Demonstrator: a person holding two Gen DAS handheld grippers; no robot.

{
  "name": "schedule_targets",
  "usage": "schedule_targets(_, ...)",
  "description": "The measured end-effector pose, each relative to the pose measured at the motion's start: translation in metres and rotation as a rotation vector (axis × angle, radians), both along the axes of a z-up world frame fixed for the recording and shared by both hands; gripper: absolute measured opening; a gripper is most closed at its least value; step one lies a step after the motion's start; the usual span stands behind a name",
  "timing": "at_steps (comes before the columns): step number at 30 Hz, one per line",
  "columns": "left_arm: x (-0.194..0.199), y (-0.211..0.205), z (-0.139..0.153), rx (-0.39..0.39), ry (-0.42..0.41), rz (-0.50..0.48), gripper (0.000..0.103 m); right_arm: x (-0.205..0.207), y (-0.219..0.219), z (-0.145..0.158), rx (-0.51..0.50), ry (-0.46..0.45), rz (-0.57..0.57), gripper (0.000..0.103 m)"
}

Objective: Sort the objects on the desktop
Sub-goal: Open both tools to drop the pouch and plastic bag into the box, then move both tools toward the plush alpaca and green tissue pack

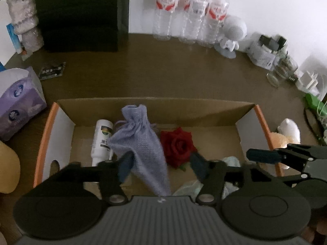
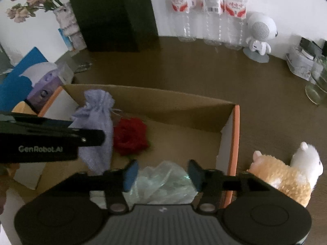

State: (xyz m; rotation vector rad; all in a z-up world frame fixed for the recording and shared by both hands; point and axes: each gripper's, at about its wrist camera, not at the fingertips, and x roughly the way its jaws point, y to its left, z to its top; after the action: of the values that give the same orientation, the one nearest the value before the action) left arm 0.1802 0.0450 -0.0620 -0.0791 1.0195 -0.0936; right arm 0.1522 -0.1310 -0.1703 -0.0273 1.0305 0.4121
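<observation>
**Box part filled, plush left outside**

Left view, left to right: tissue pack (image 1: 19, 104) at the left edge, outside the box (image 1: 44, 143). In the box: white bottle (image 1: 101, 140) lying at left, lilac pouch (image 1: 141, 140) centre, red rose (image 1: 177, 146) just right of it, crumpled plastic bag (image 1: 189, 185) lower centre. Left gripper (image 1: 161, 163) at bottom centre, jaws wide apart; the pouch runs down between them, one pad (image 1: 125, 166) right at its edge, cannot tell if touching. Not clamped on it. Looks like either a release or a pre-grasp, cannot say which.

Right view, left to right: the left gripper crosses the left edge in front of the pouch (image 2: 96, 130). Rose (image 2: 130, 135) centre, bag (image 2: 161, 181) between the spread jaws of the right gripper (image 2: 162, 174) at bottom centre; nothing gripped, pads not closed on the bag. Plush (image 2: 286, 173) lower right, on the desk just outside the box (image 2: 235, 143) wall.

Progress, my read: four things are in the box, so well along. The plush is the obvious leftover; a small dark packet (image 1: 52, 71) upper left may count too. Bottles (image 1: 190, 14) and speaker figure (image 1: 233, 30) along the back wall look like fixtures.

View differences: only the left view shows the white bottle; the left gripper hides that spot in the right view. Only the right view shows the plush whole and the flowers (image 2: 30, 0) upper left; the left view catches just a piece of plush (image 1: 288, 130) at the right edge
</observation>
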Motion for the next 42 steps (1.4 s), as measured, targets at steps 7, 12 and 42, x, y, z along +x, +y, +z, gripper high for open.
schedule_targets(7,-0.024,0.007,0.032,-0.022,-0.085,0.022,0.103,-0.019,-0.005,0.025,0.037,-0.028,0.021,0.088)
schedule_targets(12,-0.046,0.011,0.055,-0.058,-0.116,0.025,0.103,-0.043,-0.013,0.046,0.066,-0.039,0.048,0.091)
schedule_targets(42,-0.161,0.014,0.074,-0.106,0.01,0.007,0.103,-0.171,-0.083,0.078,0.052,0.054,-0.061,0.101)
